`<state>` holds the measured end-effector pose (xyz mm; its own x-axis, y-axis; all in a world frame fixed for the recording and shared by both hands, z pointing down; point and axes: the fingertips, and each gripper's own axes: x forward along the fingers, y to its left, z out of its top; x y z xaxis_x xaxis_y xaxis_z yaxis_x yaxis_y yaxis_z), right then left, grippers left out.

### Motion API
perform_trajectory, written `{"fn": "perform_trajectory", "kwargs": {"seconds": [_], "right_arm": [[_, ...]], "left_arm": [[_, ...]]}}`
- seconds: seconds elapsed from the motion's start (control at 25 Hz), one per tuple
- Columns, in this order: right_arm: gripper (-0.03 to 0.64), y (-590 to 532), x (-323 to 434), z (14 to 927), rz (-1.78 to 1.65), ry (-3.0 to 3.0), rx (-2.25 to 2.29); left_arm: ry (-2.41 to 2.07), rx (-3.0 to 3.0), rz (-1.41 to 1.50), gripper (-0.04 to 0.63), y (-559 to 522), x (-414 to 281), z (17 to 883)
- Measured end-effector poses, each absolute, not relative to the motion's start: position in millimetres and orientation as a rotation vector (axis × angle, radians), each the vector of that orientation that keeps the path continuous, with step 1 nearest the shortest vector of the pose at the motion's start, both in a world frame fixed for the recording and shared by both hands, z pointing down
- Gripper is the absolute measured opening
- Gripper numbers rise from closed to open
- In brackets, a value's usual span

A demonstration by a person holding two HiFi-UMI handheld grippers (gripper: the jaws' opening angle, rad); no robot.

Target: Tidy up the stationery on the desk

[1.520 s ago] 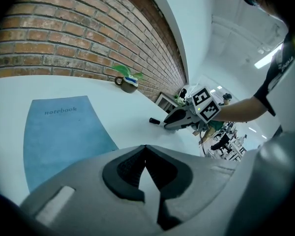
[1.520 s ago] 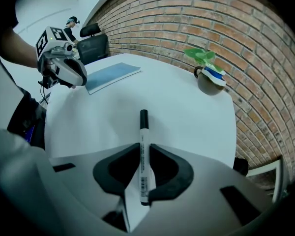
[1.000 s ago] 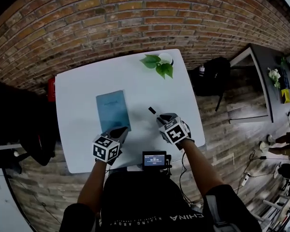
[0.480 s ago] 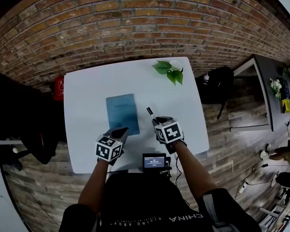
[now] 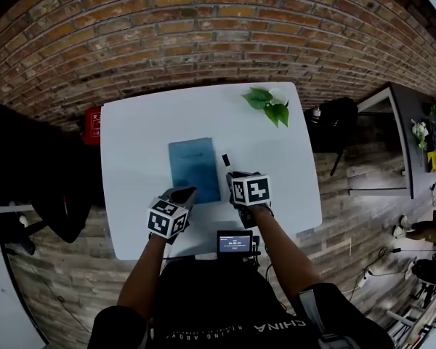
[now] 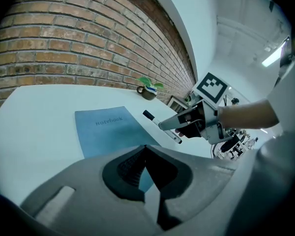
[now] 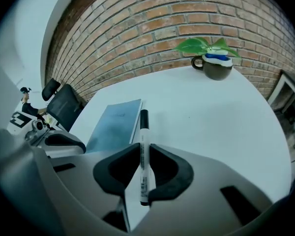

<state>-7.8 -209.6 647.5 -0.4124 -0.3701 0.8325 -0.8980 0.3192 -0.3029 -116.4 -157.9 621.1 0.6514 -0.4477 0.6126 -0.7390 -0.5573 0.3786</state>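
Clamping marker point(image 7: 144, 129), R hand-held gripper point(image 7: 144, 150).

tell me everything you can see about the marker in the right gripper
The marker is a slim white pen, apparently plastic, with a black cap and small print on its barrel. The right gripper is shut on the barrel, with the cap pointing forward past the jaws. It hangs over the white table beside the blue notebook, and seems to touch only the pads.
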Motion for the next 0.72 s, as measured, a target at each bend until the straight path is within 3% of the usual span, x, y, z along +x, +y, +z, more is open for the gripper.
{"fn": "perform_trajectory", "kwargs": {"seconds": [0.72], "right_arm": [[0.077, -215, -32, 671, 1.241, -1.862, 1.181]], "left_arm": [[-0.87, 2.216, 0.625, 0.011, -161, -136, 639]]}}
